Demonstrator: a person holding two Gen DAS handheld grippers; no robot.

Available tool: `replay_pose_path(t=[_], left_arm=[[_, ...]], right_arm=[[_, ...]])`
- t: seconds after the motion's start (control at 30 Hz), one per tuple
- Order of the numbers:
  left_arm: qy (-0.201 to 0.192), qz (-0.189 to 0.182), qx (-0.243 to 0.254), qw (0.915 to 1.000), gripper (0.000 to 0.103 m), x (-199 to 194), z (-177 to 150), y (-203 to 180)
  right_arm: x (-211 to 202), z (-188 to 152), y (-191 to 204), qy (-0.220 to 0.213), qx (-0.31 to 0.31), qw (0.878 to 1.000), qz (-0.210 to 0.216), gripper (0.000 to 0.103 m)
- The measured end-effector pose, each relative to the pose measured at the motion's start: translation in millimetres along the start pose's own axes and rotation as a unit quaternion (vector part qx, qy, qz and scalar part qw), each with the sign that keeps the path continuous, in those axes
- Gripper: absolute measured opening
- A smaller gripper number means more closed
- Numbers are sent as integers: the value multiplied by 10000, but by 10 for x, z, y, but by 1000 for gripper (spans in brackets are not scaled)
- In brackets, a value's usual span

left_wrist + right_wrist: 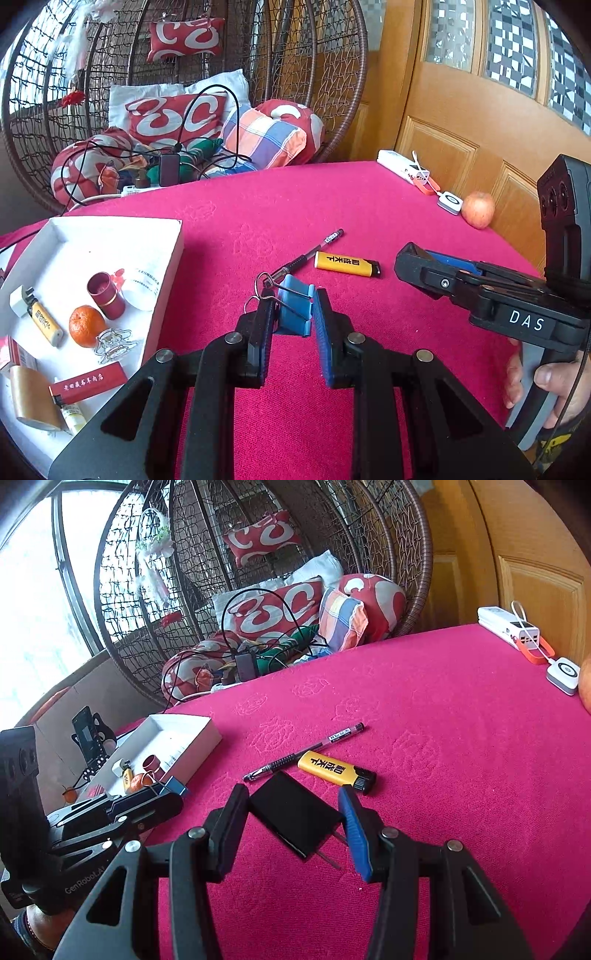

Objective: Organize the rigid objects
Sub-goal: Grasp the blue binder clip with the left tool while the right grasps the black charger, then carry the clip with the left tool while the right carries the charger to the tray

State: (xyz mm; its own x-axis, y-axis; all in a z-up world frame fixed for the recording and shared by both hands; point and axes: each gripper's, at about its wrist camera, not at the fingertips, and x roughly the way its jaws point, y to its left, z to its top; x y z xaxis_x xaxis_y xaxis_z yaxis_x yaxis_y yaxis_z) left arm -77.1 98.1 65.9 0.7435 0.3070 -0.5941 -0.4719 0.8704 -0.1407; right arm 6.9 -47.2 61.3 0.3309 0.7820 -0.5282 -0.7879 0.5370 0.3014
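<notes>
Your left claw is clamped on the blue binder clip, just right of the white box. Your right claw grips the black charger, well right of that box on the desk.

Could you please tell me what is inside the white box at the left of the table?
The white box holds two lighters, a mandarin, a dark red cap, a clear figurine and a gold cylinder. Its near corner is hidden behind the left gripper.
</notes>
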Motion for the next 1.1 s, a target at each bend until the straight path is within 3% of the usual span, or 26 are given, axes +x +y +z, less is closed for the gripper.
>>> replay_pose_path(t=[0.37, 0.6, 0.83, 1.1], left_arm=[[-340, 158, -371, 9986, 20, -274, 9, 384], [-653, 289, -944, 9930, 20, -536, 2, 874], [-871, 558, -1624, 9813, 21, -749, -63, 1527], [-849, 1015, -2443, 9606, 20, -869, -334, 2258]], right_arm=[[-22, 99, 414, -75, -334, 9992, 219, 50], [152, 188, 914, 141, -679, 9948, 744, 50], [459, 197, 1589, 406, -1309, 9838, 1158, 50], [967, 7, 2137, 916, -1657, 9724, 1361, 50]])
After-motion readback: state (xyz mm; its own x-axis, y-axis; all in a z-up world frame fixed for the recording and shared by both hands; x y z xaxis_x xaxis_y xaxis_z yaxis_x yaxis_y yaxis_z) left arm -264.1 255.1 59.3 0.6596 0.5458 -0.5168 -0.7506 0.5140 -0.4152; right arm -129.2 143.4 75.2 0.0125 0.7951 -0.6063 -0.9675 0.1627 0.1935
